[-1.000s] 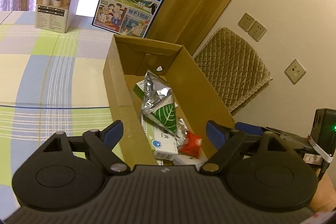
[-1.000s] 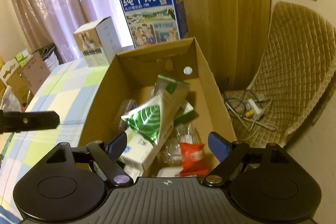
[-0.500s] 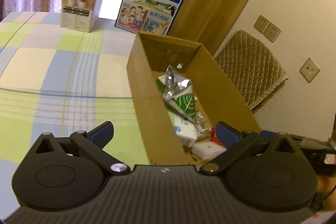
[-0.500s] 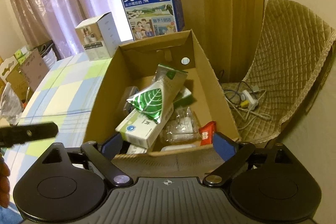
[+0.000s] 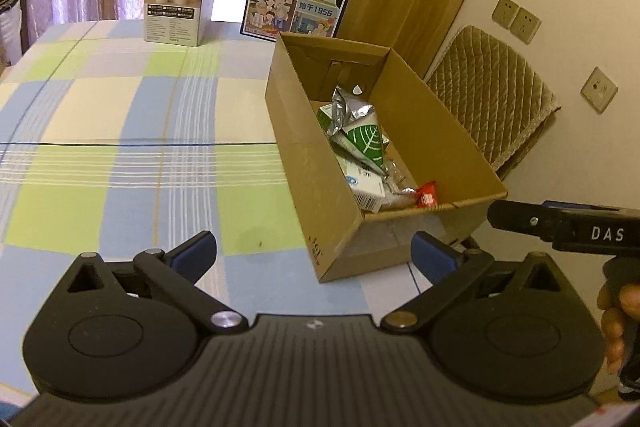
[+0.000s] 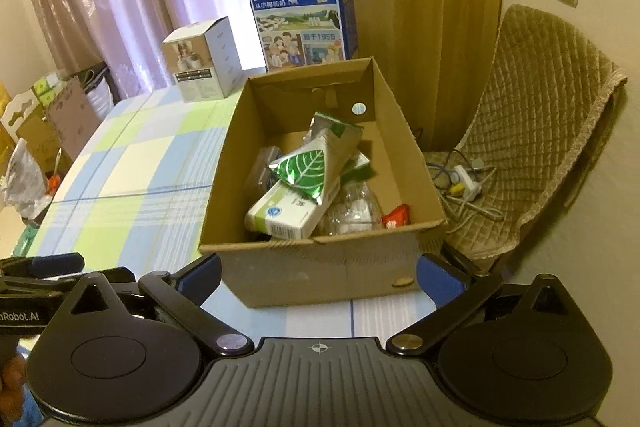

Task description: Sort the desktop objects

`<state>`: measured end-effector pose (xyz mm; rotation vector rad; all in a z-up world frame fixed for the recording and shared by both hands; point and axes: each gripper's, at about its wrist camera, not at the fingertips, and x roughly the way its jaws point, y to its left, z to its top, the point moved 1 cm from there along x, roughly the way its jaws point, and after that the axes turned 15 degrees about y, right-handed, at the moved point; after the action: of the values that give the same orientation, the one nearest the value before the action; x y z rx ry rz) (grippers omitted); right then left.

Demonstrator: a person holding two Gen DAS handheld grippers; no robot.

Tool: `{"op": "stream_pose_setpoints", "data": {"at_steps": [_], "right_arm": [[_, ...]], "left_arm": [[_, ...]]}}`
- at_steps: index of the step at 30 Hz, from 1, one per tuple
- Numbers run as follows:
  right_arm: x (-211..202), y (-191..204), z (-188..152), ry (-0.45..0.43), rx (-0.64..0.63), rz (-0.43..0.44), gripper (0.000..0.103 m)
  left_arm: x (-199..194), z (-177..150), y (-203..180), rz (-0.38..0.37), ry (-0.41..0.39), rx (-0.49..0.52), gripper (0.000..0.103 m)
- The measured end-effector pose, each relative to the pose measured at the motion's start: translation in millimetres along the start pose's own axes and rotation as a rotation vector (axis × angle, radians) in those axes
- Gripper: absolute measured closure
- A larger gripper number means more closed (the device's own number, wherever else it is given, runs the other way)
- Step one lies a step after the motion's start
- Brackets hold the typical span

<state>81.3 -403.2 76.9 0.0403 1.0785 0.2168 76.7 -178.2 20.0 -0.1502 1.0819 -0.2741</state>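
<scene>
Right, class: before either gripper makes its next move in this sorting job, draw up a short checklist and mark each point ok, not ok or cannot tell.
1. Left gripper empty, open: ok.
2. Right gripper empty, jaws opening: ok.
3. Cardboard box upright on the checked tablecloth: ok.
4. Green leaf pouch and white medicine carton inside the box: ok.
5. Loose items left on the visible cloth: none, ok.
6. Box bottom under the pile: cannot tell.

The cardboard box (image 6: 320, 267) hides its own floor beneath a heap; a clear wrapper (image 6: 352, 211) there is too crumpled to identify, and the red packet (image 6: 394, 217) shows only one corner. Print on the white carton (image 6: 280, 215) is too small to read. The hand (image 5: 618, 323) is cut by the picture's right edge.
</scene>
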Motion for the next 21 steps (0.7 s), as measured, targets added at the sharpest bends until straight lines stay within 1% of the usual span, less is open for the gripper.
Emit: {"op": "stream_pose_setpoints", "data": {"at_steps": [6,10,21], "right_arm": [[-19.4,9.7,-16.4,-0.012,-0.007,-0.01,0.002],[-27.7,14.6,-26.9,-0.009,-0.011,-0.017,0.002],[-46.4,17.5,-41.0,-0.03,0.002,-0.022,0.002]], "left_arm": [[-19.8,-13.7,-7.7,0.016,-0.027,0.002,0.001],[-30.8,-21.0,-16.2,0.041,-0.049,0.023,0.001],[-42.7,-34.8,-32.9,0.055,-0.061,0.063,0.001]]}}
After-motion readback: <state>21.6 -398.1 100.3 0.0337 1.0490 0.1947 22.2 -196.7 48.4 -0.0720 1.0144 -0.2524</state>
